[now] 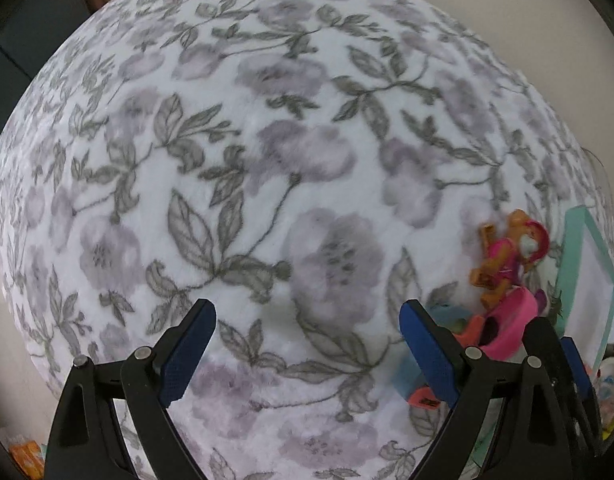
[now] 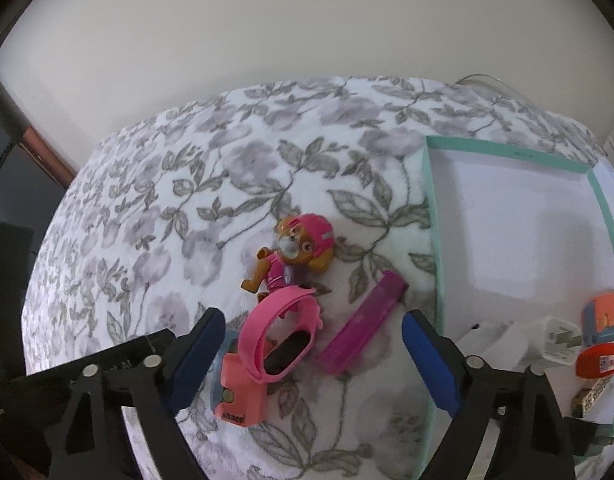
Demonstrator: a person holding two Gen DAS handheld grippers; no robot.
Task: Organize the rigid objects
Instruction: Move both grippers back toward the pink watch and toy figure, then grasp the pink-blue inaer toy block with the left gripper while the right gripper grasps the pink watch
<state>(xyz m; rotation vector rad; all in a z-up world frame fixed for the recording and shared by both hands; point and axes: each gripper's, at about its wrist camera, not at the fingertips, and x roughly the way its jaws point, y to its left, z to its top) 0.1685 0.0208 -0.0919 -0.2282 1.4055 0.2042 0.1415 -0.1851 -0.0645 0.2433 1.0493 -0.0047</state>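
Floral bedspread [image 2: 211,184], plain wall behind. Box [image 2: 435,240] at right already holds chargers and small items, lower right. Left out, centre frame: toy pup [image 2: 295,256], pink band [image 2: 275,332], purple bar [image 2: 367,328]. Right claw [image 2: 311,360] and left claw [image 1: 307,352] both apart, empty.

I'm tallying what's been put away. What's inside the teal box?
In the teal box: two white chargers, an orange-blue block and an orange glue bottle. Its near corner is hidden by the right hand-held gripper.
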